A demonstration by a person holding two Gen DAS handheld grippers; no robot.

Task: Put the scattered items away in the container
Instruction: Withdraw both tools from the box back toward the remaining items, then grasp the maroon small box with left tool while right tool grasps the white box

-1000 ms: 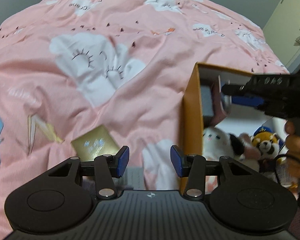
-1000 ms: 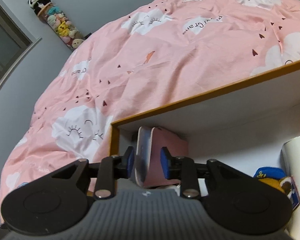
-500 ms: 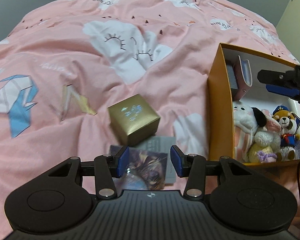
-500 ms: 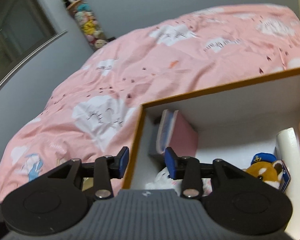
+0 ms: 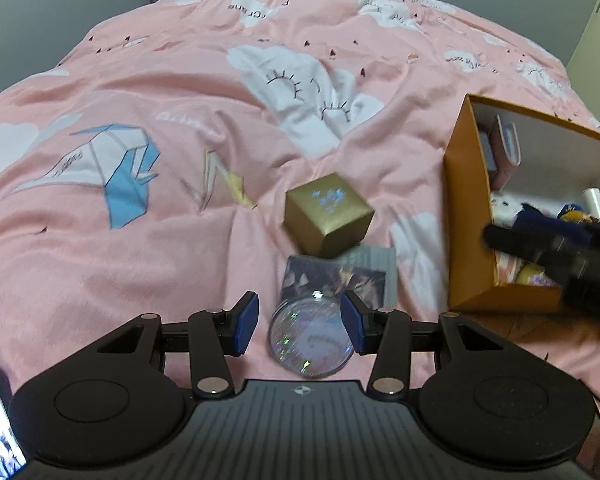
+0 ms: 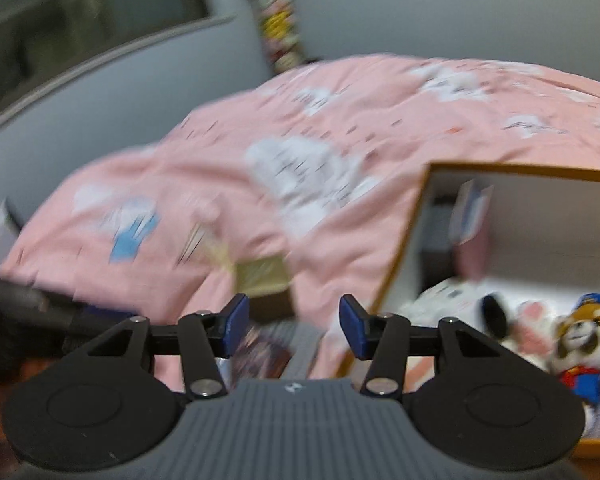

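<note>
L gripper (image 5: 299, 322) has jaws apart w/ nothing gripped; a round clear disc (image 5: 311, 338) lies flat on the pink duvet (image 5: 140, 240) between its pads, w/ a photo card (image 5: 332, 280) just ahead, long axis running away from the gripper, and a gold cube box (image 5: 327, 213) beyond, one corner twd the gripper. R gripper (image 6: 293, 326) jaws are opening w/ nothing between them. Orange box (image 6: 396, 264) sits ahead-right of it, open side up, w/ plush toys (image 6: 580, 340) inside.
</note>
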